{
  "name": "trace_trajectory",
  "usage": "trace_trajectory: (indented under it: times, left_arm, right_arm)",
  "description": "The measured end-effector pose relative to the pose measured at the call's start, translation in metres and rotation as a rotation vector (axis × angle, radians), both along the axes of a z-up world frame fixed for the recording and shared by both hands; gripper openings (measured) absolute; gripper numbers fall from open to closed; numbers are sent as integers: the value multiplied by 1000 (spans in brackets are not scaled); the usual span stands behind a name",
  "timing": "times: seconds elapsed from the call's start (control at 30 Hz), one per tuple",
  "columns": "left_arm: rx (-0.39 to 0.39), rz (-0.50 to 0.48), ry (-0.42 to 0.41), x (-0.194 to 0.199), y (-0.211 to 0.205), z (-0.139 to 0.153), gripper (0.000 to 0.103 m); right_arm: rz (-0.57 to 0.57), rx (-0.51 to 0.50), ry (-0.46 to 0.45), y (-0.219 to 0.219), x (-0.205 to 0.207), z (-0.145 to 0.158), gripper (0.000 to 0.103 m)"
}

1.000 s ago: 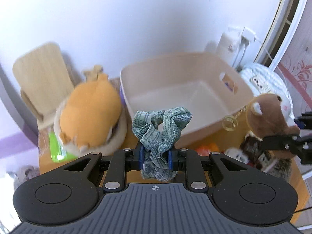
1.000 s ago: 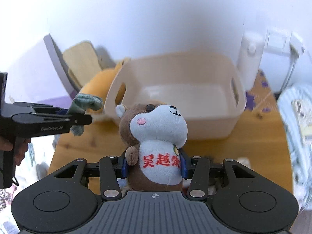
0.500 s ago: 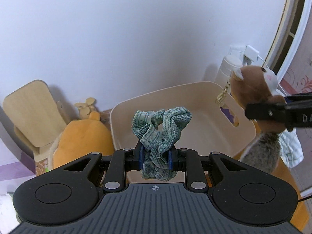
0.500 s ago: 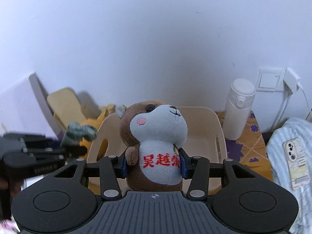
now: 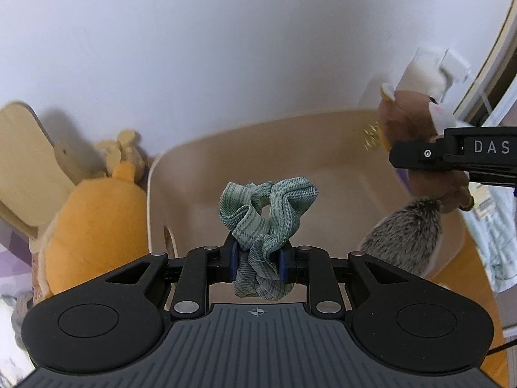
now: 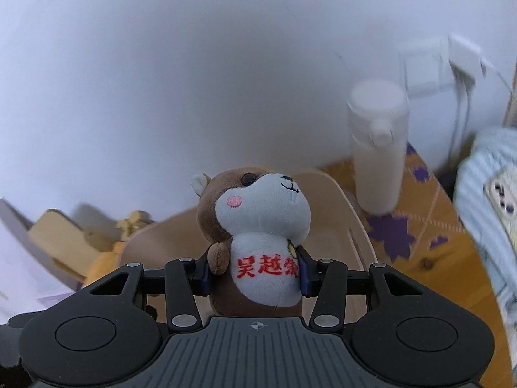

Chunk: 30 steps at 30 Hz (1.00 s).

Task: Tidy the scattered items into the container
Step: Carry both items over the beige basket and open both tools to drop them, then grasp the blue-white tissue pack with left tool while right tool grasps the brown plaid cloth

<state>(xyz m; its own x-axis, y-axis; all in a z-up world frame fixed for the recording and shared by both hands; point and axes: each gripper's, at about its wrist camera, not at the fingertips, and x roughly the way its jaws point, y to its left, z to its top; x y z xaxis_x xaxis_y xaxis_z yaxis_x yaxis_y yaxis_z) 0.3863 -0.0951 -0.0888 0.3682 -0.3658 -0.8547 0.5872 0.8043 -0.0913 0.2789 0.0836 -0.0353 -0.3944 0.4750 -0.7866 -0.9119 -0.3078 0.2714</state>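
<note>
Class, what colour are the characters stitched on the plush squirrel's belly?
Red, on the plush squirrel's white belly; clearest in the right wrist view.

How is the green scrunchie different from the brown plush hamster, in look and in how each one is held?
The green scrunchie is a flat, crumpled striped fabric ring; the plush hamster is a stuffed brown and white figure with red characters on its belly. The scrunchie is pinched in the left gripper at its lower folds; the hamster is clamped upright at its waist by the right gripper. Both are held over the beige bin.

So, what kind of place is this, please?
Probably a home room, perhaps a bedroom corner: a small wooden table against a white wall, soft toys such as the orange plush, a white flask, and a charger in a wall socket.
</note>
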Motion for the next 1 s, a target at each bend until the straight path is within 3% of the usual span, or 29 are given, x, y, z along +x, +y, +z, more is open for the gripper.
trace_trajectory:
  times: [0.27,0.3,0.33,0.37,0.4,0.43,0.5,0.77,0.87,0.93,1.0]
  left_arm:
    - [77,-40,54,2,-11,-30,33]
    - [85,-50,55,2,-11,-32,34]
    - [92,-61,55,1,-12,-33,38]
    - [96,-72,51,0,-12,-34,44]
    - [99,-83,44,-1,-12,-33,48]
    - [101,-86,34,-2,-12,-32,55]
    - [98,-90,15,-4,-10,-29,63]
    - [59,-109,-38,-12,8,-2,76]
    - [56,-121,-51,-21,20,4,78]
    - [56,-129,-46,-29,27,9,78]
    - [56,-135,-43,-36,36,10,78]
  right_arm:
    - [-35,-71,-69,8,-5,-38,45]
    - [162,-87,-76,8,-6,-40,47]
    - [249,-99,-83,8,-8,-42,47]
    - [253,-103,-88,9,-8,-43,52]
    - [385,-101,-87,8,-9,-44,59]
    - [447,-91,-84,6,-9,-42,60]
    - [511,-69,-69,1,-7,-37,68]
    - [649,56,-35,-21,19,11,78]
    - [765,90,-37,-31,37,18,80]
    - [956,113,-28,-35,54,23,84]
    - [969,131,-42,-38,67,27,85]
